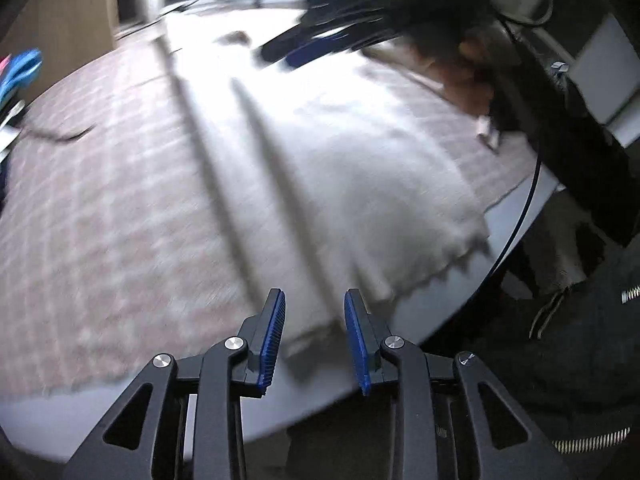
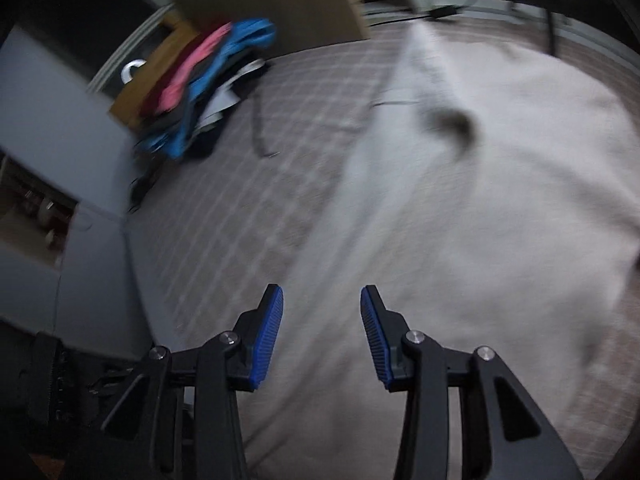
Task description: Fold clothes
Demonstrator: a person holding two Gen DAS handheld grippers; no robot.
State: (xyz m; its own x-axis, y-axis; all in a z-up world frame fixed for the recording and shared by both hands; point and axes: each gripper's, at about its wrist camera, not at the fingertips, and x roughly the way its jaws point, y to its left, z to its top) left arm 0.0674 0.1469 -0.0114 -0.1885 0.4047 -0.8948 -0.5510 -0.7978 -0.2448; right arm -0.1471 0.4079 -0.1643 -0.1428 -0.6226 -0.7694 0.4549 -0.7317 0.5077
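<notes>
A pale cream garment [image 1: 360, 160] lies spread flat on a pink checked cloth [image 1: 100, 200] that covers the table. My left gripper [image 1: 315, 294] hovers over the garment's near hem, open, with nothing pressed between its blue pads. In the right wrist view the same garment [image 2: 480, 200] fills the right half, with a dark blurred mark on it. My right gripper [image 2: 321, 289] stands open above the garment's left edge, holding nothing. The right gripper's dark, blurred frame [image 1: 360, 20] and the hand [image 1: 468, 80] behind it show at the far side in the left wrist view.
A pile of folded clothes [image 2: 208, 80], blue, pink and dark, sits at the table's far left beside a cardboard box [image 2: 280, 0]. The grey table edge [image 1: 440, 300] runs close under the left gripper. A thin dark cable [image 2: 260, 132] lies on the checked cloth [image 2: 280, 184].
</notes>
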